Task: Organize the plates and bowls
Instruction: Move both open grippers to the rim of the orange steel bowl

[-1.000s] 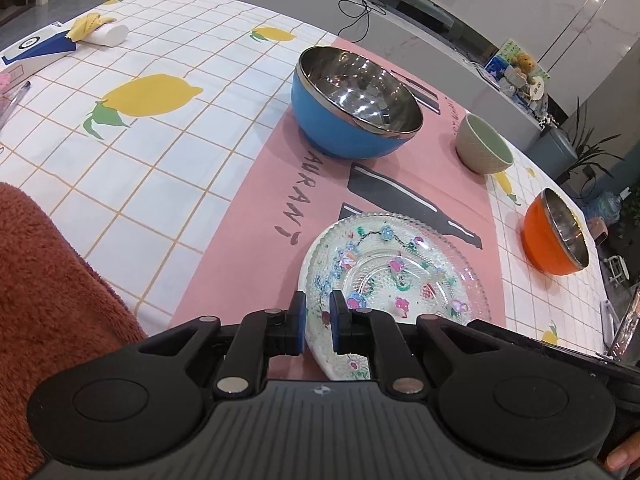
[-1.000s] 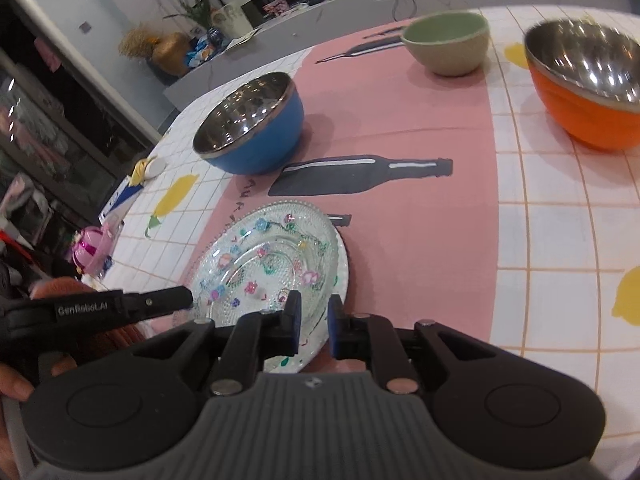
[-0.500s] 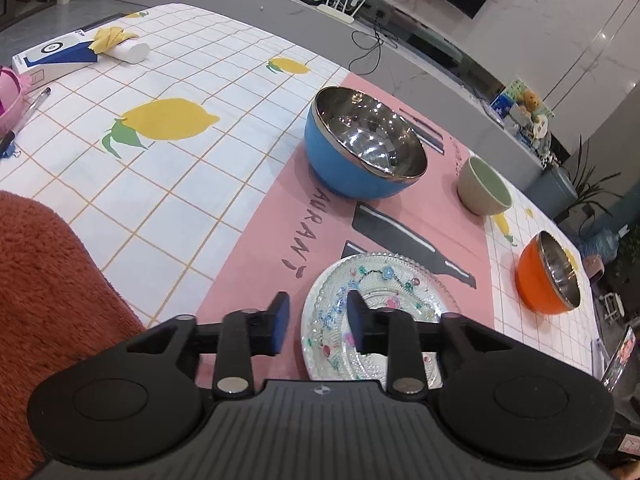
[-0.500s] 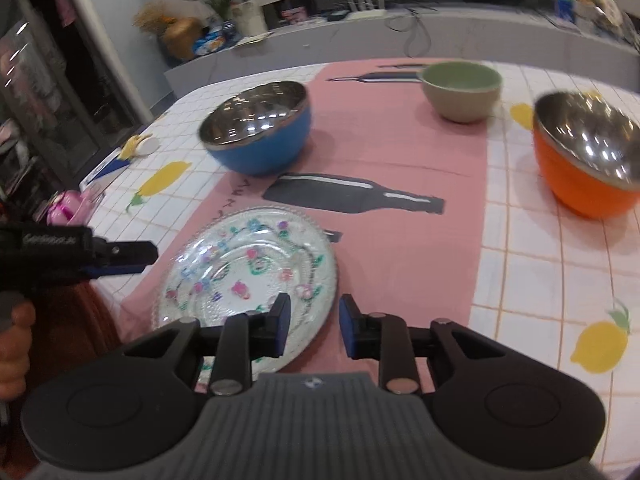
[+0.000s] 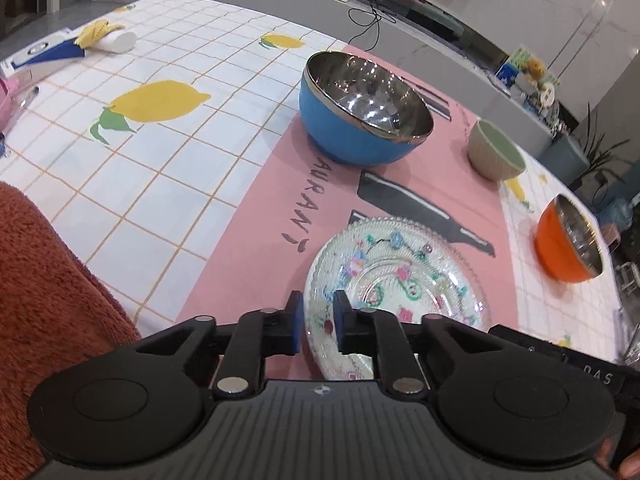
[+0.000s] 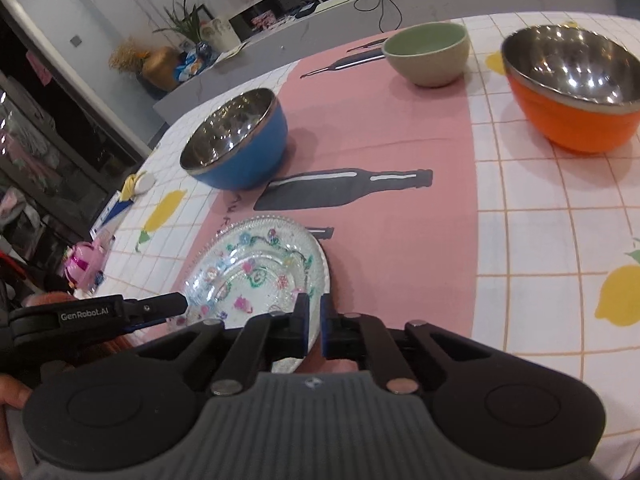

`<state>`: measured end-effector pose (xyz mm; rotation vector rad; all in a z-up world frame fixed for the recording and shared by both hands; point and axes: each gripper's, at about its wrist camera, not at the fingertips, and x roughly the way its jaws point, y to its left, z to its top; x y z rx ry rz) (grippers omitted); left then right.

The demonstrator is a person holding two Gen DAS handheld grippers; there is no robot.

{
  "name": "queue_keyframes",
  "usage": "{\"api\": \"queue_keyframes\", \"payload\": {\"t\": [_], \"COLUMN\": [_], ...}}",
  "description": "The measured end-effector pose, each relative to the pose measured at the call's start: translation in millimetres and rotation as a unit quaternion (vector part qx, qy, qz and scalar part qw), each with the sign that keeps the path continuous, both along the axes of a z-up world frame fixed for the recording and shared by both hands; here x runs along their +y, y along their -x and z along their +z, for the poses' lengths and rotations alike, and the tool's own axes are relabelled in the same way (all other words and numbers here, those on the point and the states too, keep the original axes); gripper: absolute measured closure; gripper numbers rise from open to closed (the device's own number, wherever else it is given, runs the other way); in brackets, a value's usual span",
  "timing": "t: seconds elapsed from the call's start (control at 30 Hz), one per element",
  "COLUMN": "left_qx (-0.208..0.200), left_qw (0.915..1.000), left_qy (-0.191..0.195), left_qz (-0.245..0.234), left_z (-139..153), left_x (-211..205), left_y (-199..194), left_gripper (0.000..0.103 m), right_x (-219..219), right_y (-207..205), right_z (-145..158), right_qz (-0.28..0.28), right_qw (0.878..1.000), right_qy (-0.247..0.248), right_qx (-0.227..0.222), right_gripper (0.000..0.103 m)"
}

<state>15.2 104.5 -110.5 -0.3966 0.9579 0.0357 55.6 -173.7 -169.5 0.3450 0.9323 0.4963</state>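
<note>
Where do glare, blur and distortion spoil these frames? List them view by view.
Left wrist view: glare speckles the blue bowl's steel inside, the orange bowl near the edge is smeared, and the tablecloth grid bows. Right wrist view: highlights dot the orange bowl, and the glass plate glints.

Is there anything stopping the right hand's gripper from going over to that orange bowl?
Probably not: the cloth between the right gripper and the orange bowl lies bare, but its jaws sit shut on the glass plate.
</note>
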Motion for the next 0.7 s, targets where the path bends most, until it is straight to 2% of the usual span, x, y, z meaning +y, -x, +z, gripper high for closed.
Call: {"api": "queue_keyframes", "payload": {"t": [0.1,0.17,0.3,0.37,0.43,0.57,0.7], "left_qx": [0.000,-0.010,-0.041,-0.058,-0.073,-0.092,-0.103], "left_qw": [1.0000,0.9999,0.9989,0.9982,0.9971,0.9946,0.9919], "left_qy": [0.001,0.003,-0.020,-0.018,-0.015,-0.006,0.009], "left_qz": [0.002,0.009,0.009,-0.003,-0.018,-0.048,-0.073], "left_z": [1,4,22,33,43,58,64], "left_x": [1,3,-3,-8,-17,-40,-66], "left_y": [0,2,5,4,1,-11,-25], "left_gripper": [0.087,0.087,0.087,0.087,0.087,0.087,0.082], "right_x": [-1,-4,-13,-19,-26,-43,-71], "right_y": [0,1,2,3,3,2,0], "right_z": [0,3,12,17,25,37,45], "right_qz": [0.000,-0.005,-0.028,-0.044,-0.060,-0.102,-0.161], "right_qw": [1.000,1.000,0.999,0.998,0.996,0.989,0.980], "right_qy": [-0.002,-0.006,0.006,0.016,0.025,0.042,0.016], "right_qx": [0.001,-0.006,-0.030,-0.046,-0.065,-0.096,-0.115], "right_gripper": [0.101,0.097,0.094,0.091,0.081,0.076,0.070]}}
